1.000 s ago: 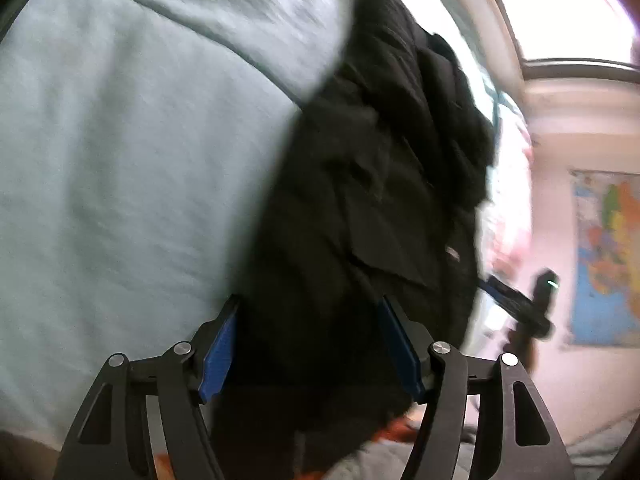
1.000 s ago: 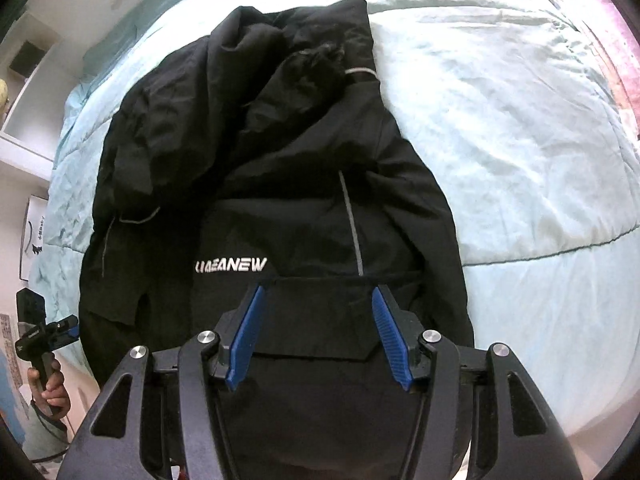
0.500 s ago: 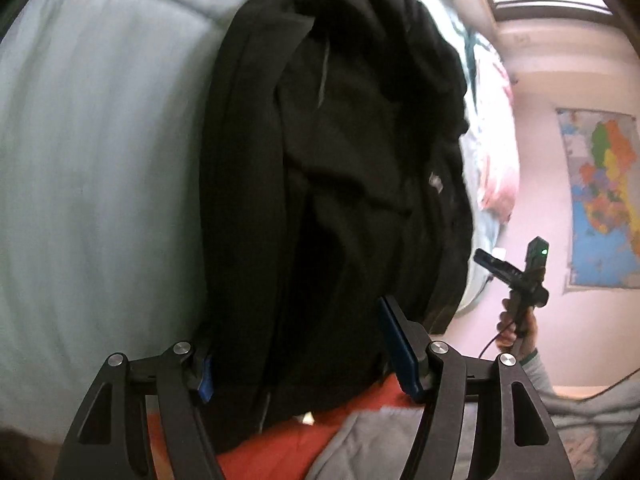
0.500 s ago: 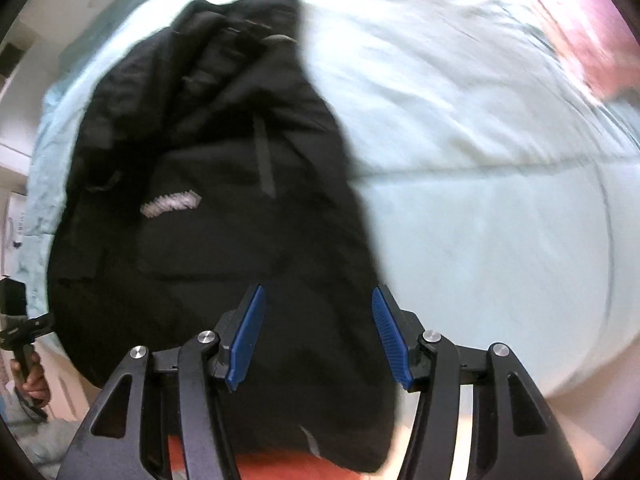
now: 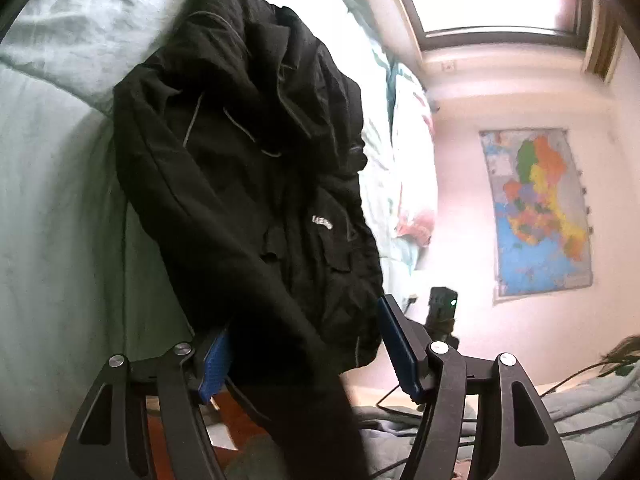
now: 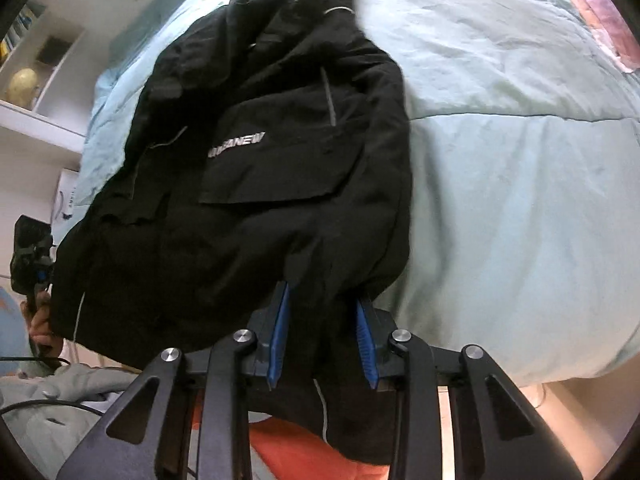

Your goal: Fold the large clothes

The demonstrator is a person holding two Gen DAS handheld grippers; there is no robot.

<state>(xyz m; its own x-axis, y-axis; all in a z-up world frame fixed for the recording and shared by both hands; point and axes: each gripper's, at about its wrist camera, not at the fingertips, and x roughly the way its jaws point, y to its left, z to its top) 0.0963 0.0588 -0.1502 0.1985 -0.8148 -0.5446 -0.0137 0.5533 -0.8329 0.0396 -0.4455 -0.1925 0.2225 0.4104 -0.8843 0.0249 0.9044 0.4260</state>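
Clearly the right claw point(image 6: 323, 322) is the one at work: its jaws have just been closing and now stand narrow, with the hem of the black jacket point(image 6: 272, 152) bunched between the blue pads point(image 6: 282, 332), though whether they truly pinch the cloth I cannot tell. The rest of the jacket lies spread ahead of it on the pale green bed point(image 6: 500, 168), its lower edge hanging off the near side toward the claw. The left claw point(image 5: 302, 354) stands wide, a sleeve draped loosely through the gap, not gripped. To do this step well, I judge the right pads should bite both hem layers fully before any lift. The left should take the matching corner, so the fold goes over evenly.
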